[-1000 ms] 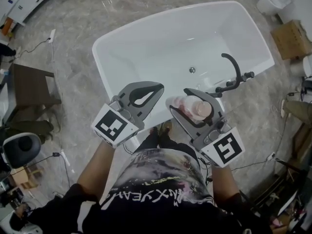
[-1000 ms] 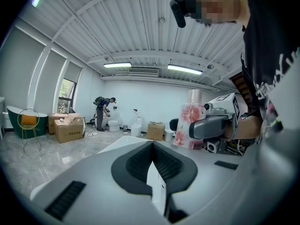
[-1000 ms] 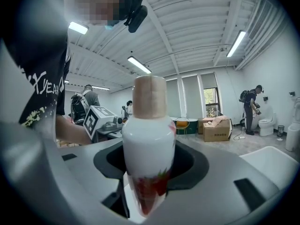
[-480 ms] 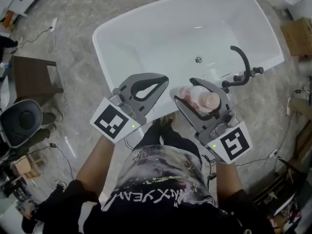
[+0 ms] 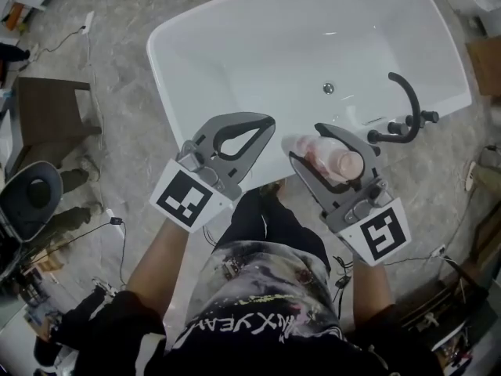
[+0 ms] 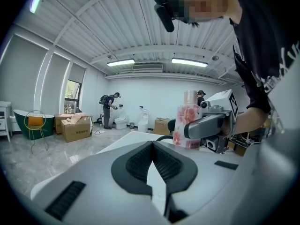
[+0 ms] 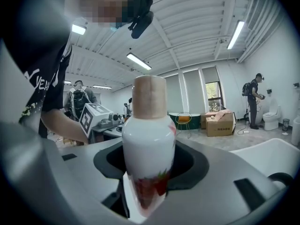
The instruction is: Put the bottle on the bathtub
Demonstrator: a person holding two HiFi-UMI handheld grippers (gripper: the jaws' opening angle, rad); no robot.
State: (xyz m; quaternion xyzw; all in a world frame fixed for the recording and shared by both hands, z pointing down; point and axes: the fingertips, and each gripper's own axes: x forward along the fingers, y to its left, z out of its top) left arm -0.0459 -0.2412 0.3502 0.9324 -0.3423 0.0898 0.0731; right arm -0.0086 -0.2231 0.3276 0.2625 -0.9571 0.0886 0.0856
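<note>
Your right gripper (image 5: 313,143) has its jaws clamped on the bottle (image 5: 335,161), upright by the bathtub's (image 5: 250,61) near rim. Left gripper (image 5: 264,125): jaws together, empty. Careful, that rim looks narrow and glossy, so an off-centre release could topple the bottle.

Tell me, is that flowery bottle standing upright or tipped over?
Upright. The bottle stands vertical with its tan cap on top, clamped in the right gripper.

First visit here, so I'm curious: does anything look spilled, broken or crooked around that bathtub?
Nothing stands out. The white flowered bottle with a tan cap sits upright in the right gripper; the white bathtub shows no spill or crack.
</note>
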